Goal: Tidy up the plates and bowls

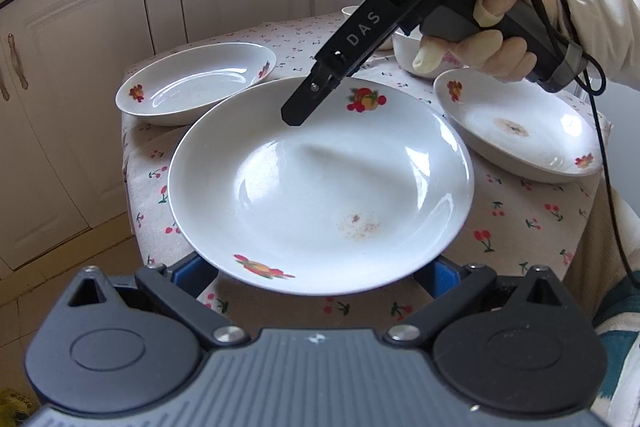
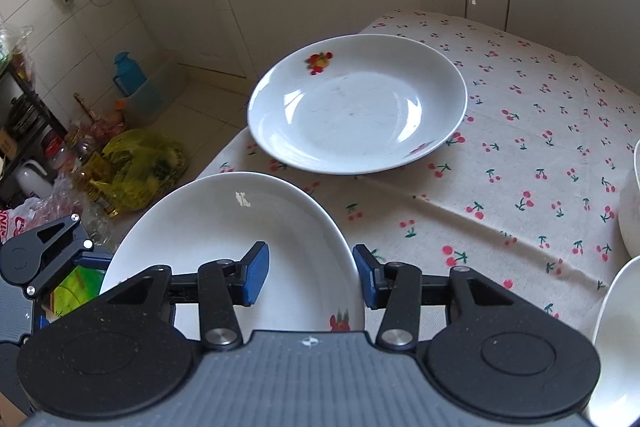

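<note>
the plate (image 1: 320,183) lifted above the tabletop (image 1: 520,223) fills my left jaws' spread, their hold hidden under its rim, while my right jaws straddle its 12 o'clock edge, unclosed, nearer the next plate (image 2: 356,103) at their 12 o'clock.

Left hand-held gripper (image 1: 320,277) fingertips hidden beneath the plate (image 1: 320,183); grip unclear.

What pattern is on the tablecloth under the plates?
Small red cherries with green stems on a cream tablecloth; the right wrist view shows it best.
</note>
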### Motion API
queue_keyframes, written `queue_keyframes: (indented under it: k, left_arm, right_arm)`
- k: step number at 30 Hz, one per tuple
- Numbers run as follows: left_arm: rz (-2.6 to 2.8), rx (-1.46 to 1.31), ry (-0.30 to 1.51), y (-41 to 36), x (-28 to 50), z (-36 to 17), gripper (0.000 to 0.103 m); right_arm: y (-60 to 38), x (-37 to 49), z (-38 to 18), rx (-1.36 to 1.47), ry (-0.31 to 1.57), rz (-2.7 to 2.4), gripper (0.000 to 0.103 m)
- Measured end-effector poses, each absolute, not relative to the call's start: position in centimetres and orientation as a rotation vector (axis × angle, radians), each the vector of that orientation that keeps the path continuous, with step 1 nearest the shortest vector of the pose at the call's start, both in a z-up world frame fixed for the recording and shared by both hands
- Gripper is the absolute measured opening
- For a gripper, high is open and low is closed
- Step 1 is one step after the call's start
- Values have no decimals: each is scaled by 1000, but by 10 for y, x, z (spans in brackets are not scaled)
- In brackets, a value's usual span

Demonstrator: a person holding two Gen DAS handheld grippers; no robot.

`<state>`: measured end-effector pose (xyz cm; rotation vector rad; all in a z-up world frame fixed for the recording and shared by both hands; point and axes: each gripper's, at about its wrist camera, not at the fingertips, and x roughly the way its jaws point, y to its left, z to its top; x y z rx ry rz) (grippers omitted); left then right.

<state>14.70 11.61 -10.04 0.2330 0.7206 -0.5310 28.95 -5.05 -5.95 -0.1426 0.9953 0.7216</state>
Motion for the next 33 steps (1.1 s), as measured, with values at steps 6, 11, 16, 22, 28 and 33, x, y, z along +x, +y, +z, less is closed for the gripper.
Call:
queue_keyframes:
  k: [6,11,16,22,28,33]
  left_arm:
    - [-528,246,704,116,150,-101,102]
    - [-525,238,704,116,148,-102,102]
    - [-496,221,714,119,140,-97,102]
    - [-437,177,750,129,126,-88,102]
    - [-387,134,678,126,100,-73,102]
    - [-384,128,632,110,81,-58,102]
  right_arm:
    - [-50,294,-66,-138,1011,710,56]
    - [-47,290,-65,-148,1003,731,67]
    - [-48,281,-56,-164,976,724,91]
    - [-66,254,-29,-152,882,712,100]
    - [-90,206,-5,-165,749,669,103]
    - [-122,160,-1,-166,659,573,103]
